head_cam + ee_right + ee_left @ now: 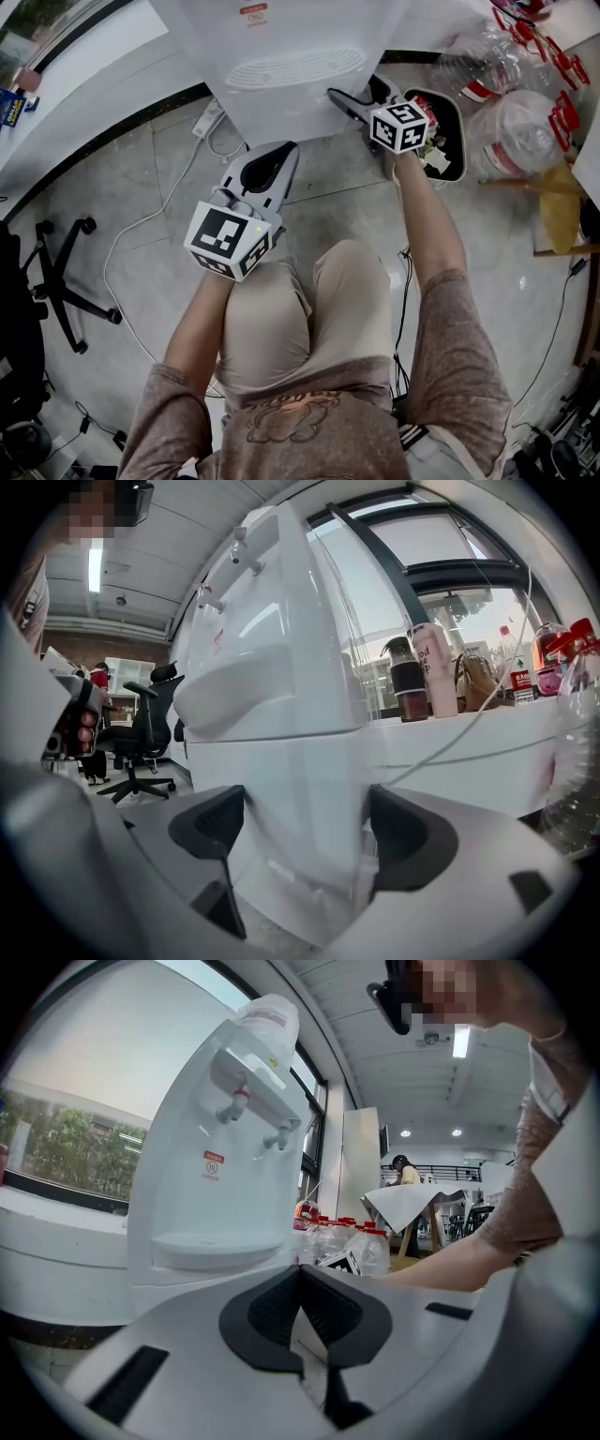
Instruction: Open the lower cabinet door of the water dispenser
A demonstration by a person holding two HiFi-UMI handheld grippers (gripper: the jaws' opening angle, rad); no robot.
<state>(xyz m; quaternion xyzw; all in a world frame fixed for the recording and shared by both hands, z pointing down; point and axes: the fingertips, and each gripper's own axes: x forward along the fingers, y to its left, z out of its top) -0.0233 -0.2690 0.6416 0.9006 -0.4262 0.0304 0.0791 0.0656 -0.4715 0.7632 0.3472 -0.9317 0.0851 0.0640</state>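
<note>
White water dispenser [291, 56] upright on the floor [150, 187], backed against the window ledge [84, 75], with a bottle [267, 1016] on top, 2 taps [234, 1105] high on the front and a drip tray [202, 1246] below them. Closed lower cabinet door [281, 799] filling the front beneath that tray, flat and glossy, no knob or handle to be made out. Wide-spread right tongs [300, 827], nearly level, straddling the cabinet's right front corner: 1 pad toward the front face, the other toward the side wall, neither plainly pressing, contact uncertain. Idle left tongs [300, 1283] held back from the dispenser, pads met at the tips, nothing between them. Likely handling: a light, stiff panel of plastic or thin metal, swinging on hinges, probably kept shut by a magnet or catch, so a short tug and then an easy swing. Smooth face, so little to gain by squeezing it flat-on; better to hook a pad behind the door's free vertical edge near the corner and pull outward along the arc. Hinge side not to be told from here. Tall, narrow, top-heavy body, apt to rock or slide if pulled hard, so worth bracing the front with the free tongs. Clear plastic bottles [525, 131] and a black bin [461, 141] just beside the right flank, possibly close to the swing.
</note>
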